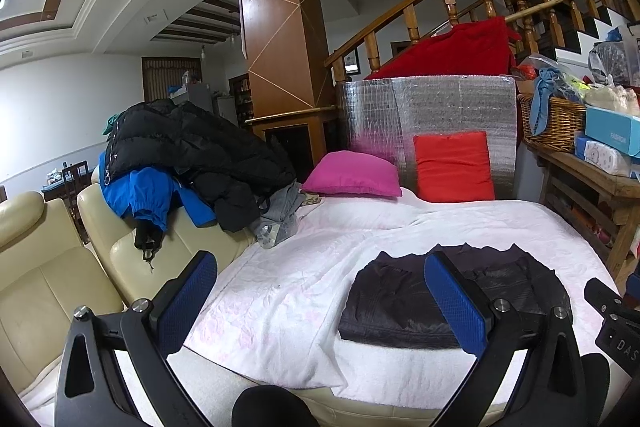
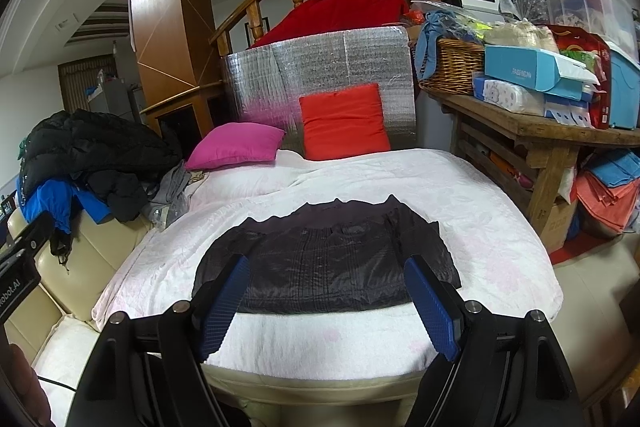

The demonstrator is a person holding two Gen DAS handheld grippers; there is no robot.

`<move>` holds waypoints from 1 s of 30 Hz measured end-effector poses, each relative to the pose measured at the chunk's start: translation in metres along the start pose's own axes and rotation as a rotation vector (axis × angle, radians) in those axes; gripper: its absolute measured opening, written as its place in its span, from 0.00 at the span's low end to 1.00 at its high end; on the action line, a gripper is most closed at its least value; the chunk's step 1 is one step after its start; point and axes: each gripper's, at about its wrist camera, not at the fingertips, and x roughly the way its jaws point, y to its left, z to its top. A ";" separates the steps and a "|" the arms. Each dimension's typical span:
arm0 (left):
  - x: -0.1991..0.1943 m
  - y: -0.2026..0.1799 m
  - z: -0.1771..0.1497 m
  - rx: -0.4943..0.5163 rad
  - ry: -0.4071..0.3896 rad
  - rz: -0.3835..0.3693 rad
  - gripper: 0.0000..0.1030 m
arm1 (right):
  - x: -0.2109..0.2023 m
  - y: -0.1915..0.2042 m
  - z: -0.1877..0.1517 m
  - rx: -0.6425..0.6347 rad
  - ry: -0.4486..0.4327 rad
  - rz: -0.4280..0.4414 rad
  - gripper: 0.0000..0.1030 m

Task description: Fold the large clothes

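A: Claws first. What's the status?

B: Left claw point(image 1: 320, 303) is spread wide, nothing btwn the blue pads, hanging above the near edge of the bed point(image 1: 280, 287). Right claw point(image 2: 328, 303) same: wide, empty, aimed at the dark jacket point(image 2: 328, 263). Neither touches fabric.

A: So where's the jacket, relative to the bed?

B: Flat on the white cover, toward the near edge, roughly centred in the right wrist view. In the left wrist view it sits off to the right, partly behind one pad. It looks already doubled into a compact rectangle w/ edges fairly square, so prob this one's done or close to it. That's my read, not certain.

A: Why both claws off it, then?

B: Guessing: wide and clear either to let a finished fold rest or to line up for another. Can't tell which.

A: And the rest?

B: Pile of coats point(image 2: 92, 163) at the left side of the bed, draped over the cream sofa point(image 1: 48, 267); black puffer on top, blue one under. Likely the queue, kept off the cover so there's folding room. Pink cushion point(image 2: 236, 145) and red cushion point(image 2: 344, 123) at the far end of the bed, against the silver panel point(image 2: 320, 63), out of the way. Right of the bed, a wooden counter point(image 2: 532, 131) w/ basket and boxes, well apart from the jacket.
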 end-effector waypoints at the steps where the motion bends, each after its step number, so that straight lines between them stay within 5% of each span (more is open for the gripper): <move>1: 0.001 0.000 0.000 0.001 0.001 0.001 1.00 | 0.001 0.000 0.000 0.000 0.001 0.000 0.80; 30: 0.089 -0.029 0.011 0.006 0.110 -0.040 1.00 | 0.097 0.018 0.023 -0.042 0.108 -0.040 0.80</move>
